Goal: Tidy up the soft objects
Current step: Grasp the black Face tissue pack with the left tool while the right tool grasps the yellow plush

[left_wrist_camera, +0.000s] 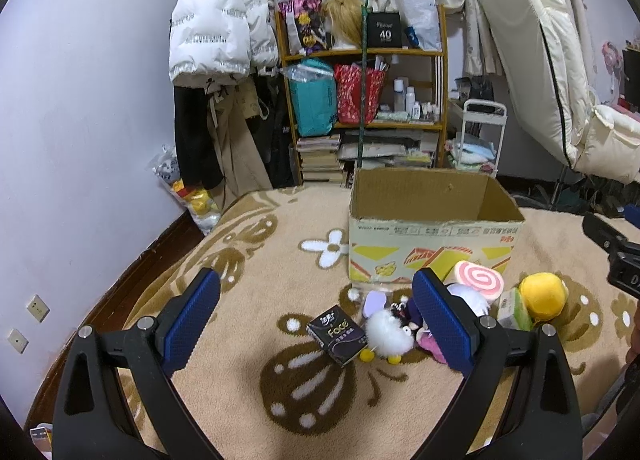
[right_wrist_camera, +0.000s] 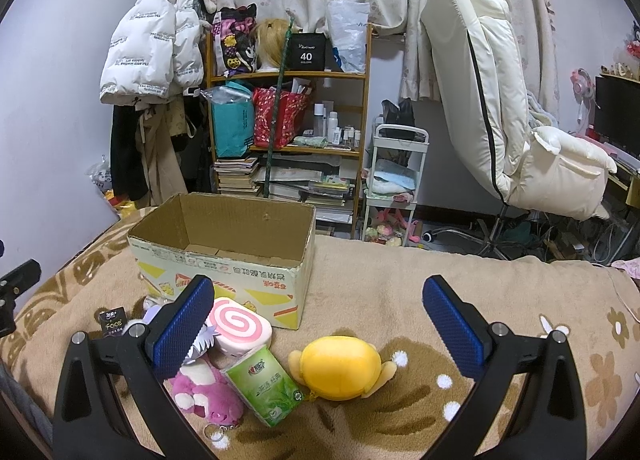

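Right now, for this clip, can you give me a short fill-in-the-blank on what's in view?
1. The cardboard box holds ____ toys.
2. The yellow plush lies on the ____.
3. Both the left claw and the right claw are ____.
4. The tissue pack beside the yellow plush is ____.

Answers: no; rug; open; green

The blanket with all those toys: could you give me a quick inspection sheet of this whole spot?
Surface: beige patterned blanket.
Job's things: open cardboard box, seemingly empty; swirl cushion, yellow plush, pink plush, white fluffy toy lie before it.
Clutter: green tissue pack, black tissue pack.
Grippers: left claw and right claw open, empty.
Cables: tangle under the chair.
Surroundings: crowded shelf, hanging jacket.
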`<state>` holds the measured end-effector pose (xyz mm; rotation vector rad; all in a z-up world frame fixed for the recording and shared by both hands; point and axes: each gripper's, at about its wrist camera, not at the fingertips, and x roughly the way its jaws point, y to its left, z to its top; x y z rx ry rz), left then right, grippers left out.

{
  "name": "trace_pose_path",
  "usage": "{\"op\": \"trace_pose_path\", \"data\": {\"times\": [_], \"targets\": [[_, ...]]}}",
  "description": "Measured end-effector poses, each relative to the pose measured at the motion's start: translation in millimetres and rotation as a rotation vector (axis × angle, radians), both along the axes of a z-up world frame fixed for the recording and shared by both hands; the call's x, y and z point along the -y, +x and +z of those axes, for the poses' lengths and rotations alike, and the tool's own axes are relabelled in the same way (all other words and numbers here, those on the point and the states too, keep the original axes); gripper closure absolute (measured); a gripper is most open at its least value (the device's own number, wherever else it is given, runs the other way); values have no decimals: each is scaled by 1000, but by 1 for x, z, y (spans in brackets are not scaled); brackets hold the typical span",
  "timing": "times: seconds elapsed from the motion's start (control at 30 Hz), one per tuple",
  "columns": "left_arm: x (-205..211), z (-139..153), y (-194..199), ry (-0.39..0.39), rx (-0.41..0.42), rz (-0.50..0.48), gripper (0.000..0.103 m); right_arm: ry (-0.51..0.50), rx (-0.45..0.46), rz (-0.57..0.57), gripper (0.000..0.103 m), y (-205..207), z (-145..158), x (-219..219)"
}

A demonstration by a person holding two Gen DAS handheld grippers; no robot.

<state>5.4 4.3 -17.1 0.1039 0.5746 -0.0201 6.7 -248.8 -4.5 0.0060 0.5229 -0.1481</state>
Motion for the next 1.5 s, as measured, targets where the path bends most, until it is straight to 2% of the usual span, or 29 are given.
{"op": "trace_pose_path", "data": {"times": [0.13,0.4,0.73,1.27,1.5], "targets": [[-3,-15,12,-5,-44,16,7,21,-23,35,0,6,-6,1],[-7,-19,39,-22,-149,31,7,29,-68,55,0,26,-14,-1],[0,-41,77,-19,-278,34,7,89,-207,18,0,57,-37,16],[3,-77,134,-19,-410,87,7,172,-406,1,0,94,-80,35],[-5,-97,151,-61,-485,134,7,193,-475,-3,5,104,-99,41]]}}
